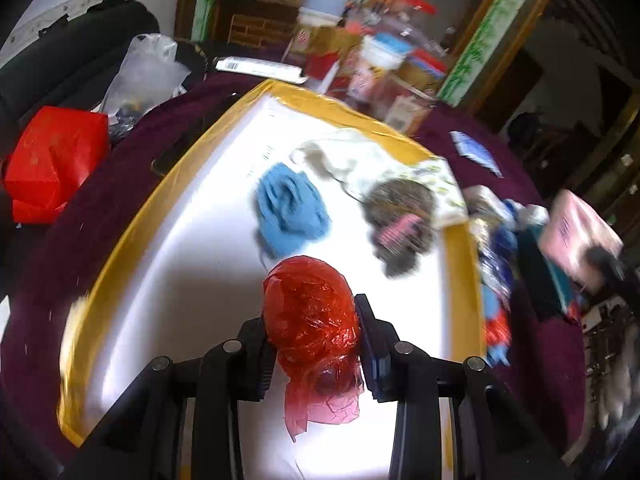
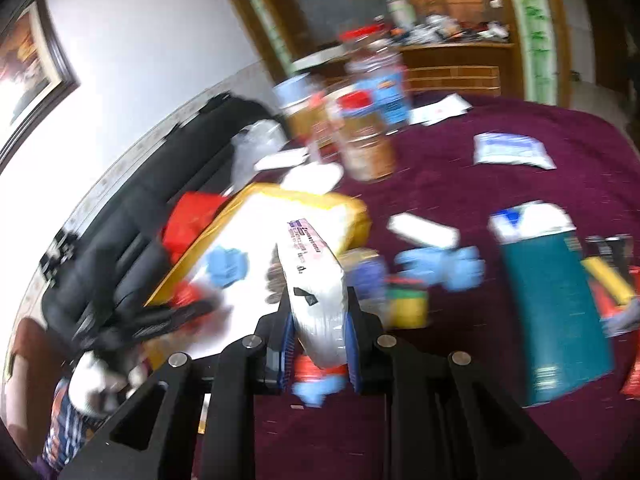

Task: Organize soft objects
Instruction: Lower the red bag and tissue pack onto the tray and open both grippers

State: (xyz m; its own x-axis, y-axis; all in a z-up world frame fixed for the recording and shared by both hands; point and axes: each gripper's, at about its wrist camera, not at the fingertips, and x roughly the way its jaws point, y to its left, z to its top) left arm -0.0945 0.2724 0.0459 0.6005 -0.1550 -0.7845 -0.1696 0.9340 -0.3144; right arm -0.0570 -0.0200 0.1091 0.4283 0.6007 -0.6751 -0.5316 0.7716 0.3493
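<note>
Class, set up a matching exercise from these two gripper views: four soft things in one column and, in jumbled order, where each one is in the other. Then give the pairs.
Things
1. red plastic bag
2. blue cloth
3. white packet
4. blue glove

Places
A. lying on the maroon tablecloth
B. lying loose on the white board
C. clamped in the right gripper
D. clamped in the left gripper

Pairs: 1-D, 2-B, 3-C, 4-A
</note>
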